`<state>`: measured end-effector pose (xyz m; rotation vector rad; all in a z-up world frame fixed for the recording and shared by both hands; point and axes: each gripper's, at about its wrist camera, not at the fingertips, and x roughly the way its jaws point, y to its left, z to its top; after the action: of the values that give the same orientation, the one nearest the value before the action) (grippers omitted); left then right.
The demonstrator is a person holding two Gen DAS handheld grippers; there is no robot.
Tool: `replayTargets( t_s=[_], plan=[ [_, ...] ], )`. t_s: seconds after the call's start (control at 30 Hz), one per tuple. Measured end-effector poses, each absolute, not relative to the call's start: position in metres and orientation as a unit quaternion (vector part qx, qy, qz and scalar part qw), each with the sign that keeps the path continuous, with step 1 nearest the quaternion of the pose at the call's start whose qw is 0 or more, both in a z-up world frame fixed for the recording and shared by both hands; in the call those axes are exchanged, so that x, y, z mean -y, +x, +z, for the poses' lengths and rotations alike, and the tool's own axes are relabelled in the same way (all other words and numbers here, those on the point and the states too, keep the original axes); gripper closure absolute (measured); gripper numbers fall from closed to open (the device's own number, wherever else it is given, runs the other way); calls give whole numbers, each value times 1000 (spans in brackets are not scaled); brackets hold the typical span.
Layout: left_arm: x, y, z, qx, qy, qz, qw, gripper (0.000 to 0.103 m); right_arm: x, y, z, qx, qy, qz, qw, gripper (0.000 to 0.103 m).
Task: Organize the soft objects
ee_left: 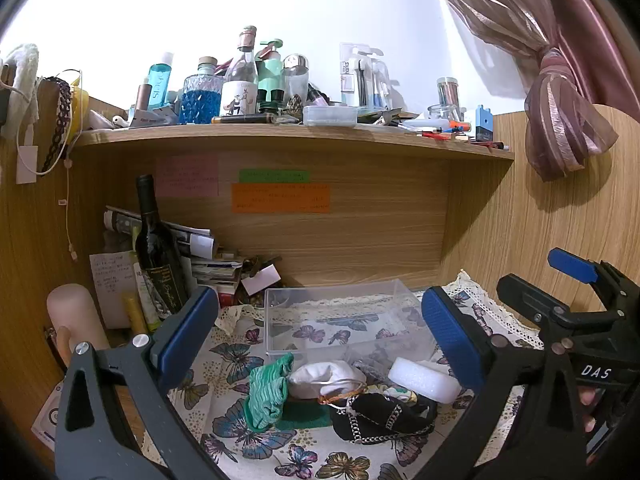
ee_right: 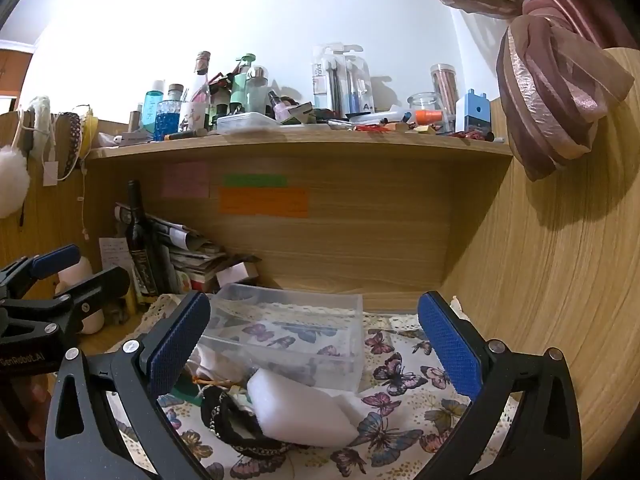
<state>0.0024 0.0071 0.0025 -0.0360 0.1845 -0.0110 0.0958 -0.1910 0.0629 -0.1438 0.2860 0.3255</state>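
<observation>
Several soft objects (ee_left: 344, 396) – crumpled (mixed colours)

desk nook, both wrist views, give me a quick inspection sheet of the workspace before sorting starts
surface: butterfly-print cloth with lace edge over the wooden desk.
job's things: clear plastic bin, nothing inside; in front of it a pile of green cloth, white cloth, black chained pouch, white foam block.
clutter: wine bottle, stacked papers, shelf bottles.
grippers: left gripper open, right gripper open, neither holding anything.
cables: white cord hanging at left wall.
surroundings: sticky notes, tied pink curtain.
</observation>
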Motion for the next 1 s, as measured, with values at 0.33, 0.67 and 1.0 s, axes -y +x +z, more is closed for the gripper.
replayTargets(
  t_s=[0.33, 0.67, 1.0],
  plan=[
    [-7, 5, 3, -94, -20, -10, 995, 0, 187, 95, 65, -144, -68, 167, 973, 0],
    [-4, 2, 6, -91, -20, -14, 996, 0, 188, 94, 65, -143, -65, 171, 973, 0],
    [-3, 1, 5, -91, -19, -16, 996, 0, 186, 90, 65, -138, -66, 172, 973, 0]
  ],
)
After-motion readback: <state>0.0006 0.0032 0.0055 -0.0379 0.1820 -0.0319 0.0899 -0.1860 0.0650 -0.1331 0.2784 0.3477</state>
